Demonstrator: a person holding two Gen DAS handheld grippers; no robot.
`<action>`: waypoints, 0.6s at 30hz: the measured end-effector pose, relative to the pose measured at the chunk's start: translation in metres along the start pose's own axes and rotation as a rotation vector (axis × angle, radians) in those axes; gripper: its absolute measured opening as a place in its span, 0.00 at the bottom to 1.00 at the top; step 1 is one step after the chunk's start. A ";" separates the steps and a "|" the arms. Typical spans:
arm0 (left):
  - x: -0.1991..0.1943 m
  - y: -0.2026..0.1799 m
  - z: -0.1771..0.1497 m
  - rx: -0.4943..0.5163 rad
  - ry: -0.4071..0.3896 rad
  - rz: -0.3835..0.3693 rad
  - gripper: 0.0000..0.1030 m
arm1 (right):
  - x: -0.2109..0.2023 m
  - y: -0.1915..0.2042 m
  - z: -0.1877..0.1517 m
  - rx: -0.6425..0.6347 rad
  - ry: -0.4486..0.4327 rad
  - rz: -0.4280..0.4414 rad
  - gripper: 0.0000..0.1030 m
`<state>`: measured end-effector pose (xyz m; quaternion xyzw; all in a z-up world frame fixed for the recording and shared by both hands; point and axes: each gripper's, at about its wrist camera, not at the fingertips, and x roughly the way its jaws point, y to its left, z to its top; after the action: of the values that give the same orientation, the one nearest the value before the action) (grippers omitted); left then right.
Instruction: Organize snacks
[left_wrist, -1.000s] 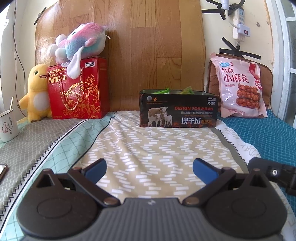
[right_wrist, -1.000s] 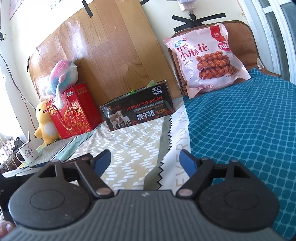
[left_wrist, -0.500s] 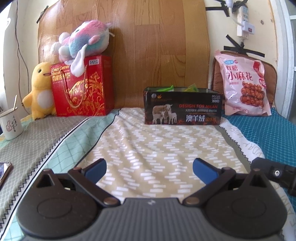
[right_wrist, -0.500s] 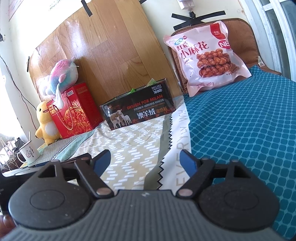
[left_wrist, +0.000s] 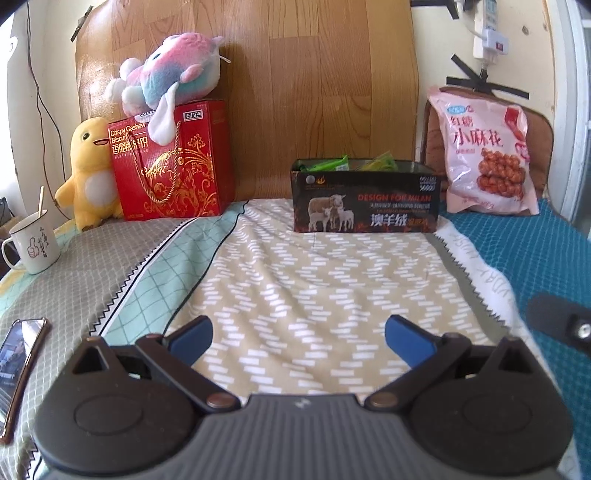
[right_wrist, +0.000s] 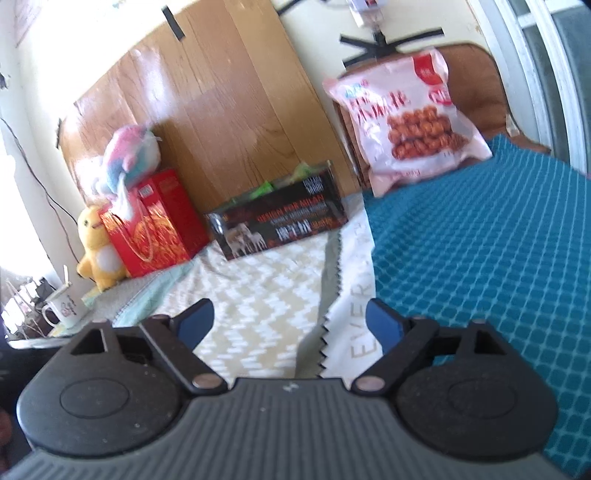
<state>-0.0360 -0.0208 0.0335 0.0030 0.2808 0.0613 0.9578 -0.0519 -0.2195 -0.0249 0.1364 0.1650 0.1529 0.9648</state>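
- Two plush toys: yellow duck (left_wrist: 90, 173), pastel one (left_wrist: 170, 79)
- One red gift box (left_wrist: 171, 166)
- One black box (left_wrist: 365, 197)
- One pink snack bag (left_wrist: 487, 155)
- One mug (left_wrist: 35, 242)
- One phone (left_wrist: 18, 365)

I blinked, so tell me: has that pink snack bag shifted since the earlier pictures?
No. The pink snack bag still leans on the brown cushion, right of the black box; only the camera shifted.

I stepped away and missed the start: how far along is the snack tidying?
Partly done, it seems: green packets already sit in the open black box. In hand: nothing; the left gripper and right gripper are both open and empty above the bedspread. Left: the pink snack bag leans outside the box, and the red biscuit box stands untouched under a plush toy.
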 end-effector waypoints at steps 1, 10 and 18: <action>-0.002 0.000 0.001 -0.004 -0.001 -0.006 1.00 | -0.004 0.001 0.002 0.004 -0.005 0.010 0.92; -0.013 0.001 0.005 -0.015 0.028 -0.012 1.00 | -0.015 0.017 0.003 0.005 -0.014 0.058 0.93; -0.020 -0.002 0.005 -0.008 0.010 0.054 1.00 | -0.019 0.017 0.000 0.014 -0.042 0.035 0.93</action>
<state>-0.0499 -0.0251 0.0488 0.0061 0.2852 0.0881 0.9544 -0.0736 -0.2102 -0.0141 0.1494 0.1434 0.1657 0.9642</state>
